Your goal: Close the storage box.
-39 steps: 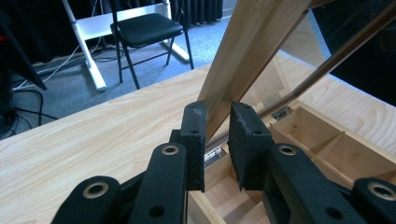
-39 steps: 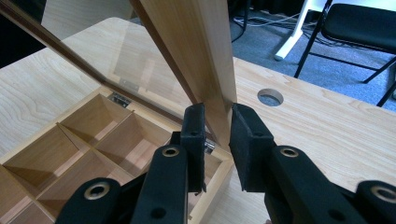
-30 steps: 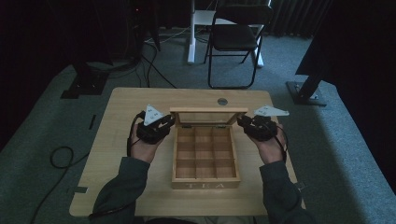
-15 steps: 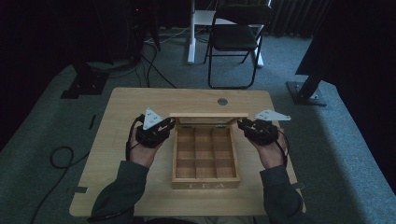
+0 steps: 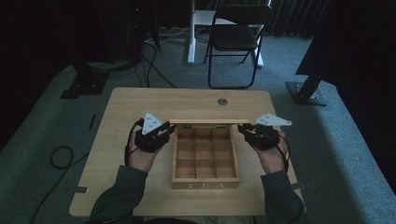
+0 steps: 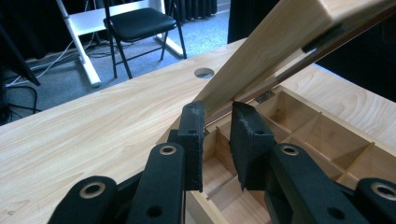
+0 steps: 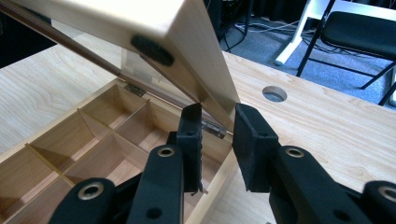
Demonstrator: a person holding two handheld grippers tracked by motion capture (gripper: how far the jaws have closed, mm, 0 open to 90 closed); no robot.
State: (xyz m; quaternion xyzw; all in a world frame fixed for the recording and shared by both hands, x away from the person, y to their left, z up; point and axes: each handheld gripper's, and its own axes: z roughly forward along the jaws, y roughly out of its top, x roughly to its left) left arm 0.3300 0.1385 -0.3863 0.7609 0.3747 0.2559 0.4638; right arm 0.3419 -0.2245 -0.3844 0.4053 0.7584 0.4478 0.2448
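The wooden tea box [image 5: 205,184] stands in the middle of the surface [image 5: 140,102], directly in front of the person, with its nine empty compartments [image 5: 204,154] exposed. The lid [image 5: 208,121] is hinged at the far side and is raised between the two hands. The left gripper [image 5: 171,128] is clamped on the left end of the lid: in the left gripper view its fingers [image 6: 194,126] are nearly together, with the lid's corner [image 6: 219,95] pinched between them. The right gripper [image 5: 243,129] holds the right end in the same way, its fingers [image 7: 252,130] closed on the lid's side edge [image 7: 212,91]. What changed in the last second is small but it matters. From above, the lid now appears as a narrow strip, while one second ago a taller band of it was visible, and both hands now sit a little nearer to the person. The lid has therefore turned on its hinges [image 7: 135,89]. I judge that it is coming down over the box, and the gripper views show it leaning about halfway over the compartments. If this is right, the closing is under way but not finished, and both grips must let go before the lid meets the rim.
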